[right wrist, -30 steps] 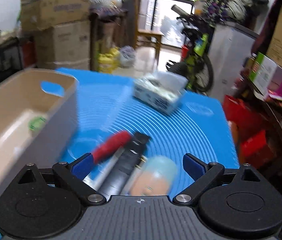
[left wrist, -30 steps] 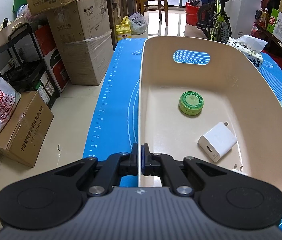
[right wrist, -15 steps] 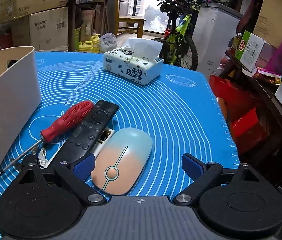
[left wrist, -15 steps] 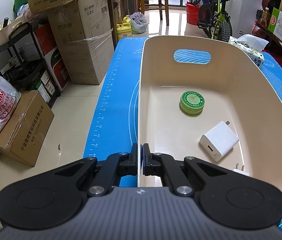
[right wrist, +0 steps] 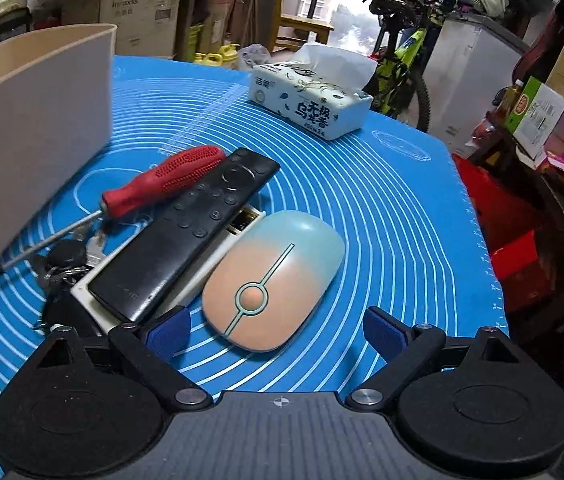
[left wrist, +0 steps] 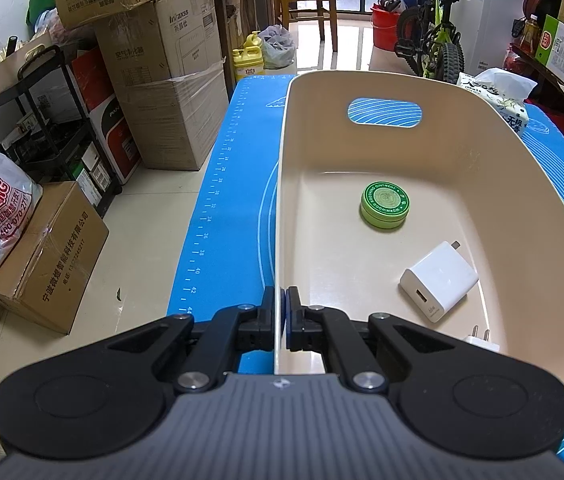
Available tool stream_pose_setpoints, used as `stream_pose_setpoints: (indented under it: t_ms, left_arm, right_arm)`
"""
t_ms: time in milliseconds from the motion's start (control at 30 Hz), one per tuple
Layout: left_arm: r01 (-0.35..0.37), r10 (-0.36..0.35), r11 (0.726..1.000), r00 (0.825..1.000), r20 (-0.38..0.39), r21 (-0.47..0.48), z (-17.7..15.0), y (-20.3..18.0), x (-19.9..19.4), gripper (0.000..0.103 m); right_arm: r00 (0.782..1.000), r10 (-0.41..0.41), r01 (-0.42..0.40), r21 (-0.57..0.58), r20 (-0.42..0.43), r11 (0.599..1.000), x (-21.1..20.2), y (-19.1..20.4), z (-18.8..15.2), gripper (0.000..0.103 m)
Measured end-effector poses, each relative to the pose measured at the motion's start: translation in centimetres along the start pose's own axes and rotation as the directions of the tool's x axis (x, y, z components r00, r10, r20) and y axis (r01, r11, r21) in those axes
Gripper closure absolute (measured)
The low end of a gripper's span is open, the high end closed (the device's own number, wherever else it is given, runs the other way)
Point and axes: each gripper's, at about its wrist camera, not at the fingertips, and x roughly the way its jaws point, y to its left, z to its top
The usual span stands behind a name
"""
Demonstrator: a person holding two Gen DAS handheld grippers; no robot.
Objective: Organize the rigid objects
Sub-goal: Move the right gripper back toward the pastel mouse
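Observation:
My left gripper (left wrist: 281,320) is shut on the near rim of the beige bin (left wrist: 282,184). Inside the bin lie a green round tin (left wrist: 385,205), a white charger (left wrist: 438,280) and a second white plug (left wrist: 482,342) at the near edge. My right gripper (right wrist: 278,328) is open, low over the blue mat, with the peach and light-blue mouse (right wrist: 274,278) just ahead between its fingers. Left of the mouse lie a black remote (right wrist: 186,236) on a white box (right wrist: 206,268), a red-handled screwdriver (right wrist: 162,180) and a bunch of keys (right wrist: 64,260). The bin's outer wall (right wrist: 30,128) stands at the left.
A tissue pack (right wrist: 310,100) sits at the far side of the blue mat (right wrist: 394,208). The mat's right edge drops off toward red boxes (right wrist: 522,264). Cardboard boxes (left wrist: 162,100) and a bicycle (left wrist: 438,44) stand on the floor beyond the table.
My right gripper has come down and forward toward the mouse, which now lies closer between the open fingers. My left gripper has stayed shut on the bin rim.

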Motion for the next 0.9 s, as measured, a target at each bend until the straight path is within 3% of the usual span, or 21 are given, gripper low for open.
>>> stream_pose_setpoints:
  t_ms: [333,633,900]
  left_arm:
    - [-0.004,0.004,1.000,1.000,0.001,0.000,0.0,0.0,0.0,0.098]
    - [-0.005,0.005,1.000,1.000,0.001,0.003,0.0,0.1,0.0,0.097]
    - [-0.008,0.008,1.000,1.000,0.002,0.005,0.0,0.2,0.0,0.097]
  right_arm:
    - [0.999,0.011,-0.015,0.088,0.052,0.996,0.9,-1.3,-0.6,0.006]
    - [0.994,-0.111,0.106,0.164,0.023,0.981,1.2,-0.3,0.3,0.007]
    - [0.994,-0.107,0.096,0.270,0.026,0.958,2.5,-1.6,0.8,0.007]
